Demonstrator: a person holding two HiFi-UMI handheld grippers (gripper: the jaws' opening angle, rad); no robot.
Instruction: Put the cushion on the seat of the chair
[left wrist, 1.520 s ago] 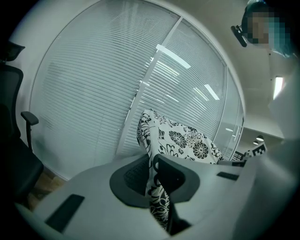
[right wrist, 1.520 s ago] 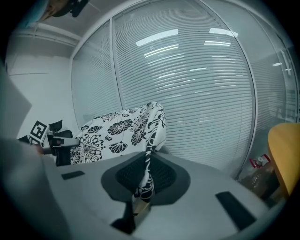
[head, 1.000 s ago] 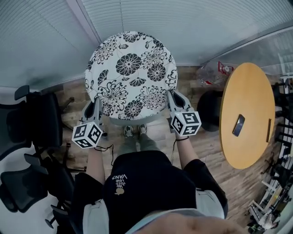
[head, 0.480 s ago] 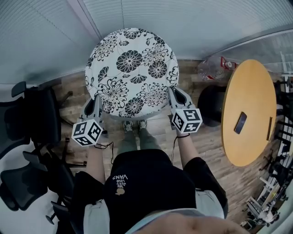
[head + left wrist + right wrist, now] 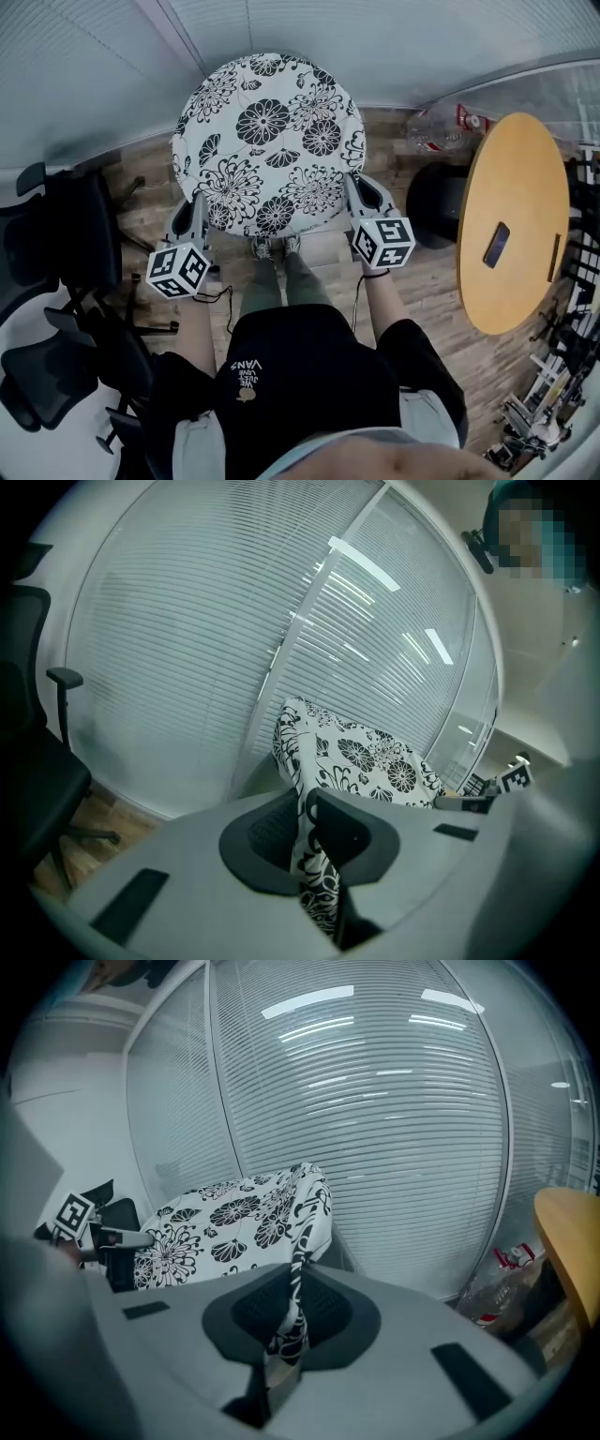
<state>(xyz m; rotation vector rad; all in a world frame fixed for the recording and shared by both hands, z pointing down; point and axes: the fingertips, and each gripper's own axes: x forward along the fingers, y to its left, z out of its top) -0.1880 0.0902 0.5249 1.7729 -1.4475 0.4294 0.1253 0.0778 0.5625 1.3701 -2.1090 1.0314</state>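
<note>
Both jaws pinch the cushion [image 5: 267,141], held out front: left gripper [image 5: 195,223] on its 8 o'clock rim, right gripper [image 5: 360,199] at 4. Best swing both together, cushion level, to the chair [image 5: 70,239] at 9 o'clock

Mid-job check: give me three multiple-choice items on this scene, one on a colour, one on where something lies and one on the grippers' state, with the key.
1. The cushion shows:
A. red stripes
B. black flowers on white
C. plain grey

2. The phone lies:
A. on the round table
B. in a drawer
C. on the cushion

3. The left gripper and right gripper are:
A. both open and empty
B. both shut on the cushion's edge
C. both shut on nothing

Key:
1. B, the head view shows the floral print.
2. A, it lies dark on the wooden top.
3. B, each gripper view shows fabric pinched between the jaws.
</note>
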